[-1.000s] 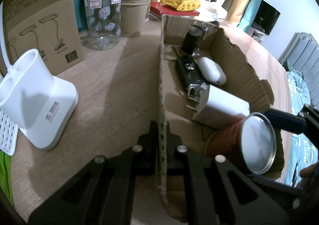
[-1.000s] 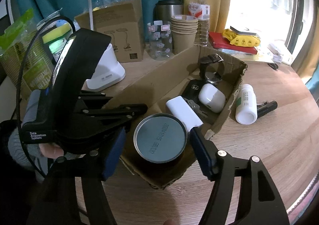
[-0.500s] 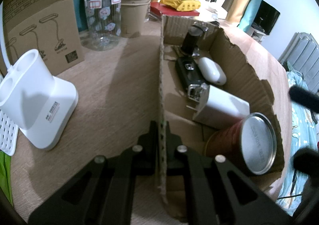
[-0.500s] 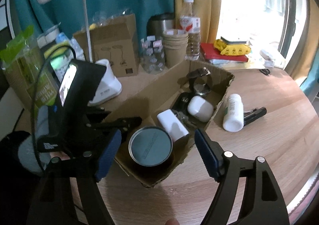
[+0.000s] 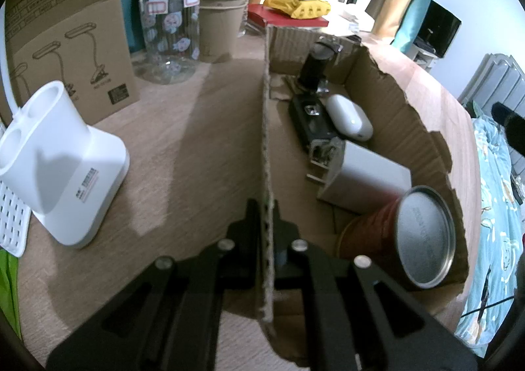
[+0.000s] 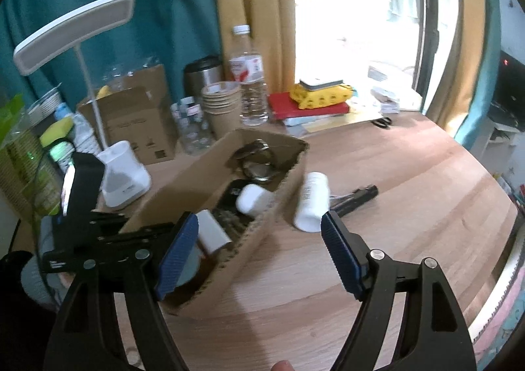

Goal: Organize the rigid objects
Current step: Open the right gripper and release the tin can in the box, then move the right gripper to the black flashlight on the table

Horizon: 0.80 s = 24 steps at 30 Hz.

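Cardboard box [image 5: 387,82] stands on the wooden table [image 6: 410,193] and serves as the landmark. The left gripper [image 5: 268,216] is clamped on the box's near long wall, with the corrugated edge pressed between its two black fingers. Inside the box, at the end nearest to this gripper, lies a red tin can [image 5: 403,239] on its side, with its silver lid facing up and outward. Just behind the can, deeper in the box, is a white rectangular block [image 5: 367,174], then a black flat device [image 5: 311,124] with a white oval case [image 5: 349,116] beside it, and at the far end of the box a black watch on a stand [image 5: 316,67].

The right gripper [image 6: 259,256] hangs above the table at the outer side of the box. Its blue pads [image 6: 341,252] stand wide apart with nothing between them, and the jaws have just been opening. Outside the box, touching or just beside its far long wall, lies a white bottle [image 6: 311,200], and next to it a black pen-like object [image 6: 356,198]. On the other side of the box stands a white lamp base [image 5: 65,170].
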Motion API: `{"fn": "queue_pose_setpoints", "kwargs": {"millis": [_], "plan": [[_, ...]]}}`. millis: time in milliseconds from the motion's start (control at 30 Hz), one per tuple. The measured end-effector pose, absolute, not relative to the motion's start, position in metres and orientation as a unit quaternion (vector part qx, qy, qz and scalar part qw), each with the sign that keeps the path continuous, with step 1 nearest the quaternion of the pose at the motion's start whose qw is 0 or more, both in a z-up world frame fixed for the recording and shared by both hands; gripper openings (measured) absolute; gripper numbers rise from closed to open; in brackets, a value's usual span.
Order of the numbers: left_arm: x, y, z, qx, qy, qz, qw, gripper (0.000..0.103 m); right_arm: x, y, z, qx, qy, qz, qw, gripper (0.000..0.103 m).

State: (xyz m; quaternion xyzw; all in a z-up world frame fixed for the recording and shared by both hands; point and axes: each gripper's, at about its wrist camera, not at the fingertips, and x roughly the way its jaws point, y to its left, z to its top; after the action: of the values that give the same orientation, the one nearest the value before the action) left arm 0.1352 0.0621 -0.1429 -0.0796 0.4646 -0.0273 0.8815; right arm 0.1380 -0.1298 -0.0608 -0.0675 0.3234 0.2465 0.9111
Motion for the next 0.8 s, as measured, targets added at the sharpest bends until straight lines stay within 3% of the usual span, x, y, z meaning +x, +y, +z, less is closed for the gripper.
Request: {"fn": "queue_pose_setpoints", "kwargs": {"millis": [800], "plan": [[0.135,0.062,-0.142,-0.082,0.465,-0.028,0.881,0.005,0.194,-0.157,-0.086,-0.06,0.339,0.174,0.923,0.08]]}}
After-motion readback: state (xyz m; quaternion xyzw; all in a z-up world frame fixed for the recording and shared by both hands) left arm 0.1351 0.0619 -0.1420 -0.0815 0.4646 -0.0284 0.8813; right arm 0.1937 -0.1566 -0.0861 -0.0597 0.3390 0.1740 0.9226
